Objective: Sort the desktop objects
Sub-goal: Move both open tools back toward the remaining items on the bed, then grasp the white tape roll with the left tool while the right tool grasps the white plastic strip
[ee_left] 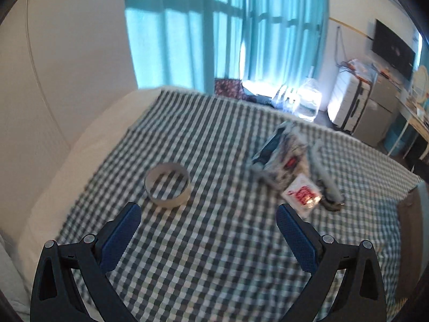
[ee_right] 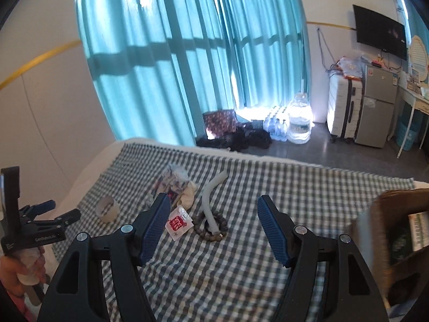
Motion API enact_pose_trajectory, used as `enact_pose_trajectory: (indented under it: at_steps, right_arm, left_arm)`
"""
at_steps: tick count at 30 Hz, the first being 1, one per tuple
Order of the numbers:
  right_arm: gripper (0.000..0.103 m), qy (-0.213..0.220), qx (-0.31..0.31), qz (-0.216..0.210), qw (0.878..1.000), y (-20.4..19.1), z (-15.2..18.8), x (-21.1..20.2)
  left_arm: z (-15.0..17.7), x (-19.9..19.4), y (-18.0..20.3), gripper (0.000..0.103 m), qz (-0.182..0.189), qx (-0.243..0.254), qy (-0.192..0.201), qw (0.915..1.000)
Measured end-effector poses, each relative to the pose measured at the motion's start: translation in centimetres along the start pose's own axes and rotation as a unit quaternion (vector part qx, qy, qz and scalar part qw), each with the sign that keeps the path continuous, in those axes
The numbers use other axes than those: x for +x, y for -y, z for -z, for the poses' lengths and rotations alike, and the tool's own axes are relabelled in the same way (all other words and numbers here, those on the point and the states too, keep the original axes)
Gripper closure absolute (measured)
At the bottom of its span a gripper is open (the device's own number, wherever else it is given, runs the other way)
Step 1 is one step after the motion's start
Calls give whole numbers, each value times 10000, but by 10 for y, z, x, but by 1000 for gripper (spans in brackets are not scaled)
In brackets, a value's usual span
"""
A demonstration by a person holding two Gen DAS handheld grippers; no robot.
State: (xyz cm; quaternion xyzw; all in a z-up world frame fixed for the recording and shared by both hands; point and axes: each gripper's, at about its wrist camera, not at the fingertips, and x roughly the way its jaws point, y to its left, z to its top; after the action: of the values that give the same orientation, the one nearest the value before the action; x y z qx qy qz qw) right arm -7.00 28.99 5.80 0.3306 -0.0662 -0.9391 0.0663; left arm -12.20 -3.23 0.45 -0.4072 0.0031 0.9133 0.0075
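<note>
Under both my grippers lies a green-and-white checked cloth [ee_right: 241, 281] over a white bed [ee_left: 80, 145]; past its far edge hang teal curtains [ee_right: 166, 61], with water bottles [ee_right: 297, 126], a white suitcase [ee_right: 343, 107] and a small grey fridge [ee_right: 378, 102] on the dark floor, and a black television [ee_right: 380, 30] on the wall to my right. My left gripper [ee_left: 209, 214] has its jaws wide with nothing between them; ahead of its left finger sits a tape roll [ee_left: 167, 185], and ahead of its right finger a blurred heap of packets [ee_left: 281, 158]. My right gripper [ee_right: 214, 212] is likewise wide and empty; between its fingers I see a red-printed sachet [ee_right: 178, 224], a bead bracelet [ee_right: 211, 226] and a pale tube [ee_right: 211, 201] lying across it. To the right of that gripper stands a cardboard box [ee_right: 380, 214]; something with printed packaging is in it, the rest too blurred to tell.
</note>
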Motion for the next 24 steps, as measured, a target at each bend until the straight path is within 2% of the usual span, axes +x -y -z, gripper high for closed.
enact_pose_trajectory:
  at_steps: [3,5,9,12,16,22,24]
  right_arm:
    - [36,-242,-172,19,9996,-6,11,38]
    - [36,-425,-384,166,9982,-9,15,61]
    - [36,-653,-500,228,9963,-9,17,107]
    - [36,-634,-593,285,9958,-9,14,143]
    - [36,-686,-668,307,9949,-7,12,185]
    - [37,-750,-817,370,9931,-3,21,211]
    - [37,-783,-808,387,9929,0,24,216]
  left_arm:
    - [13,49,-12,0,183,-142,-469,9986]
    - [13,69,-14,0,82,-159,-627,9979]
    - [7,96,-22,0,0,-378,-475,9982]
    - [5,109,-32,0,-18,-460,-584,9972]
    - [1,126,-51,0,-222,-683,-517,9961]
    - [-2,149,-63,0,-172,-1052,-644,9922]
    - [-2,158,-61,0,-137,-985,-807,9918]
